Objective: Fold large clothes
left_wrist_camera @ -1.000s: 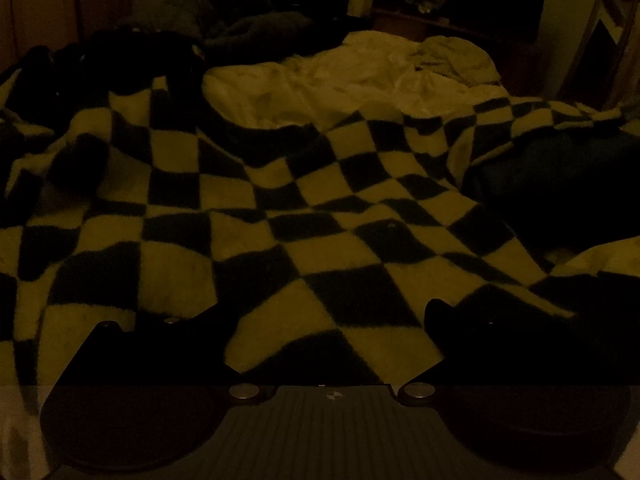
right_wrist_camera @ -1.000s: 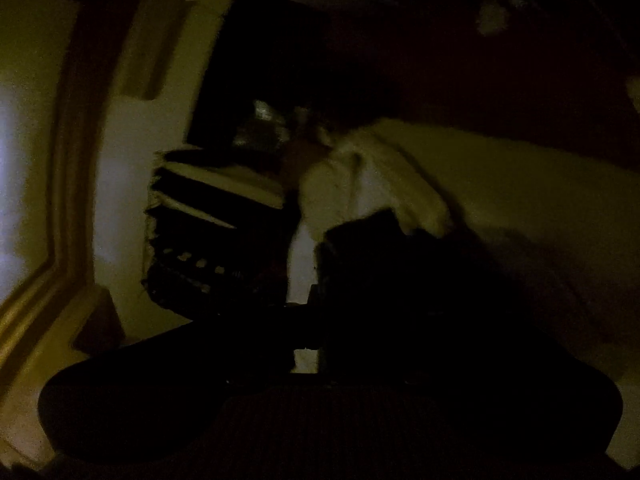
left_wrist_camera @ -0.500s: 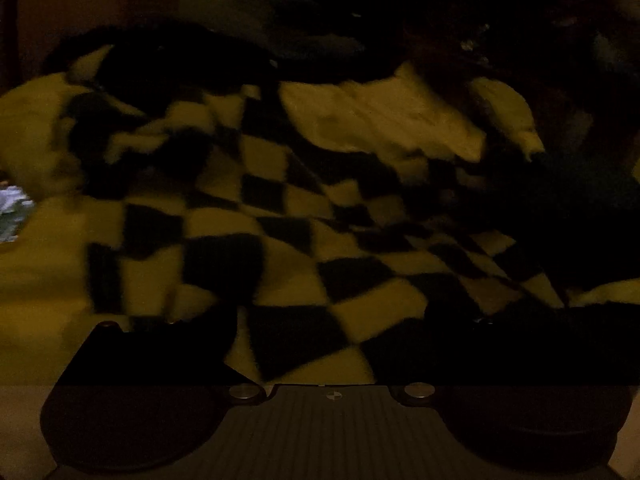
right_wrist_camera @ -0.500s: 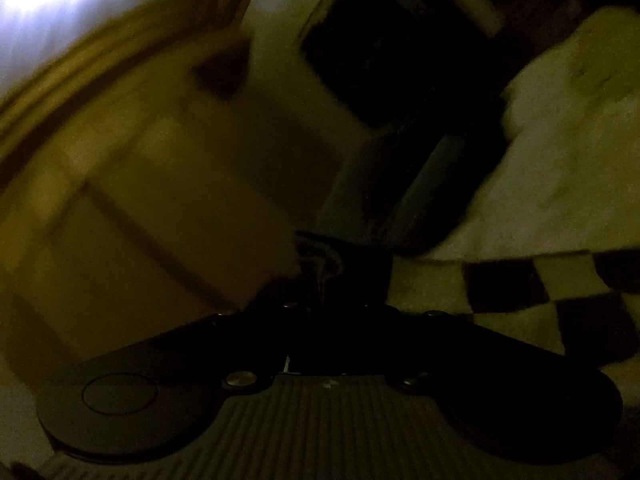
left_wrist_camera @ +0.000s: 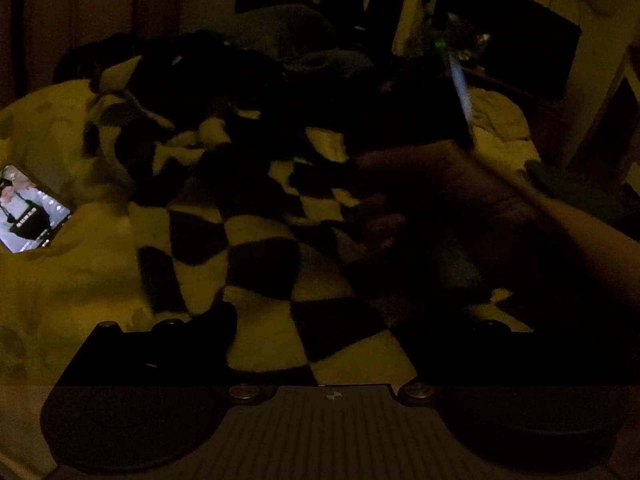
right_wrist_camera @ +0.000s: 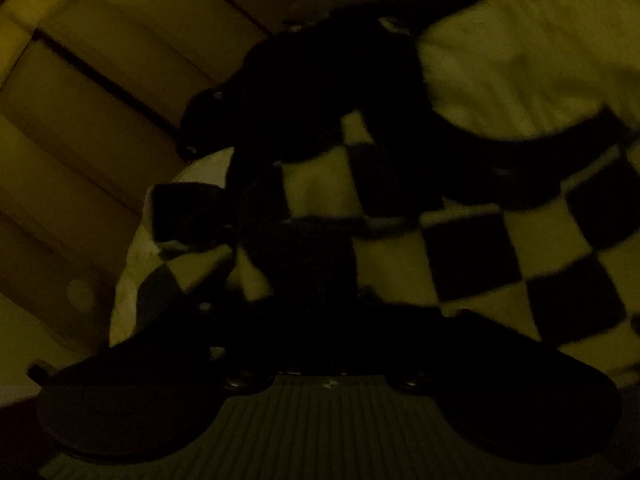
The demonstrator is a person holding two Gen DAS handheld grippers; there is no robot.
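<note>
Since the room is really dim, the biggest thing you can make out is the bed [left_wrist_camera: 48,288], covered in pale crumpled bedding that fills most of the left wrist view. Spread over the middle of it is the checkered garment [left_wrist_camera: 256,264], black and light squares, flat near the camera and bunched into a dark heap at the far left. In the right wrist view the same checkered garment [right_wrist_camera: 500,248] runs from the near middle out to the right, with a plain pale sheet [right_wrist_camera: 532,52] beyond it and what looks like a panelled wooden surface [right_wrist_camera: 92,112] on the left. A person's forearm and hand [left_wrist_camera: 460,200] come in from the right over the fabric, blurred and very dark, so I can't tell what the hand grips. The left gripper [left_wrist_camera: 320,320] sits low over the near edge of the garment; its fingers stand well apart with checkered cloth showing in the gap, and nothing looks pinched. The right gripper [right_wrist_camera: 320,312] is opening its jaws, with dark cloth right in front of it, though it's too murky to say if any lies between them. Smallest thing: a lit phone [left_wrist_camera: 30,210] lying on the bedding at the far left edge.
</note>
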